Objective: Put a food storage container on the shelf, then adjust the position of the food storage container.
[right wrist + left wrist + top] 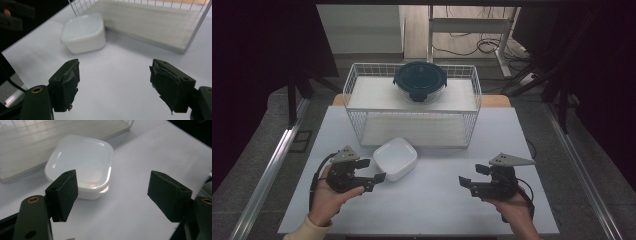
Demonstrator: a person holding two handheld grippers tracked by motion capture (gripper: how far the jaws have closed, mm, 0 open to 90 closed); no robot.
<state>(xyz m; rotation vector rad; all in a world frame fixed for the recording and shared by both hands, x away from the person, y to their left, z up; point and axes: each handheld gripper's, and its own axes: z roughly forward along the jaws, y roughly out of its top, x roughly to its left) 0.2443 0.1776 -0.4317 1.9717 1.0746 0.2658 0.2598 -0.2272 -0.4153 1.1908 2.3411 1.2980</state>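
Note:
A white square dish [395,157] sits on the white table just in front of the wire rack. My left gripper [373,176] is open right beside the dish's near left corner, its jaws spread wide and holding nothing. In the left gripper view the dish [82,165] lies just beyond the left jaw of my left gripper [115,195]. My right gripper [471,179] is open over bare table at the right front, well away from the dish. In the right gripper view the dish [83,32] lies far up left of my right gripper [117,82].
A white wire rack [412,107] with two shelves stands at the back middle of the table [432,200]. On its top shelf rests a round glass container with a dark lid [420,80]. Dark curtains flank both sides; cables and a desk frame lie beyond.

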